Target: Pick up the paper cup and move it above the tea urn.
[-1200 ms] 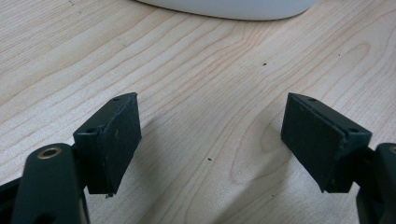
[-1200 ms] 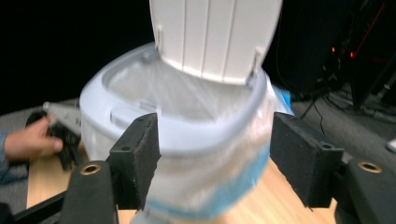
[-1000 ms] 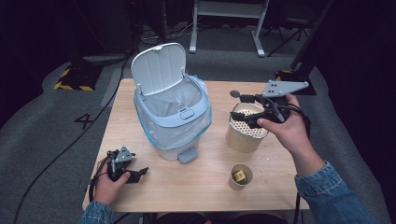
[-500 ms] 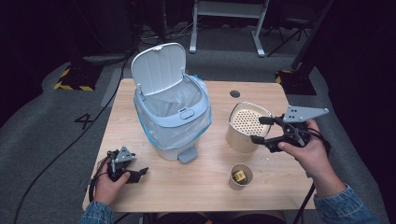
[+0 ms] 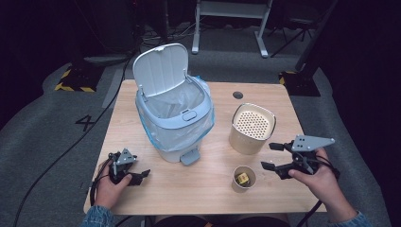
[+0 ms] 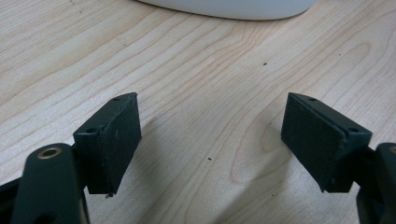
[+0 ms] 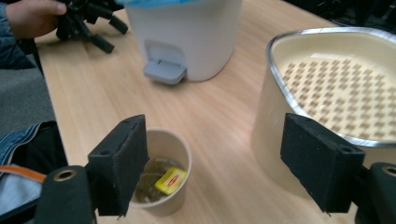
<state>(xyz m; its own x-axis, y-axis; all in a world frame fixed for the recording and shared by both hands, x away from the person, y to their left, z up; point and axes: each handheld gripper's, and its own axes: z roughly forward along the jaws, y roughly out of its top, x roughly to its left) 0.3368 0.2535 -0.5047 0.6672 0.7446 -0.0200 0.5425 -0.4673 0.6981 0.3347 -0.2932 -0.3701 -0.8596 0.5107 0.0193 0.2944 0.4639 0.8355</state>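
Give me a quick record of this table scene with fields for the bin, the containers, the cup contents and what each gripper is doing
bin: white pedal bin, lid up, clear liner inside, mid-table
canister: cream container with perforated insert, right of the bin
cup: small paper cup near the front edge, holding a yellow-tagged tea bag
left gripper: low at the front left corner, jaws open, nothing between them
right gripper: right of the cup, jaws have just been opening, nothing between them
table: light wood
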